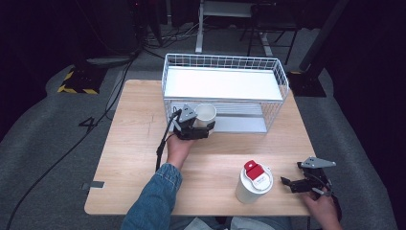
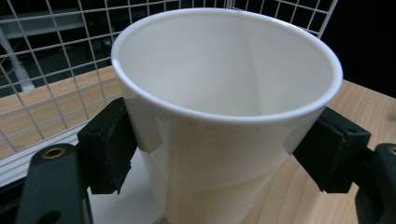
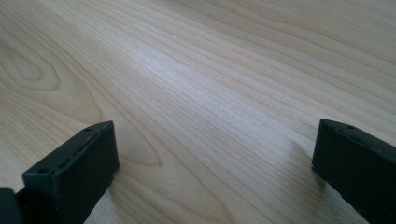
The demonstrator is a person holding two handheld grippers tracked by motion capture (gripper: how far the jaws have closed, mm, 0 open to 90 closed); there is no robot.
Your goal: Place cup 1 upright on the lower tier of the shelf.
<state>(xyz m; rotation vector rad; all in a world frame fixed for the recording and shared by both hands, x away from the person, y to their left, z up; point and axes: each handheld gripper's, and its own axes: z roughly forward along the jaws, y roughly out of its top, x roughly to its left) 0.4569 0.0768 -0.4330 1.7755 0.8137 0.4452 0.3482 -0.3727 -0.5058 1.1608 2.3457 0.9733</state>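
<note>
White cup (image 1: 206, 115): upright, centre of frame, clenched between left tongs (image 1: 195, 125) at the wire basket (image 1: 225, 62) front. Right tongs (image 1: 306, 182): released, jaws apart over bare worktop (image 1: 134, 158), lower right. Lidded white cup (image 1: 253, 182): beside them.

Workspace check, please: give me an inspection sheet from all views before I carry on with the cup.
Surface: wooden table, bare grain under the right gripper.
Job's things: white paper cup, empty; white wire basket behind it.
Clutter: lidded white cup with red tab near the front edge.
Grippers: left gripper shut on the cup; right gripper open, holding nothing.
Cables: black cable trailing from the left gripper.
Surroundings: grey carpet, dark room.
</note>
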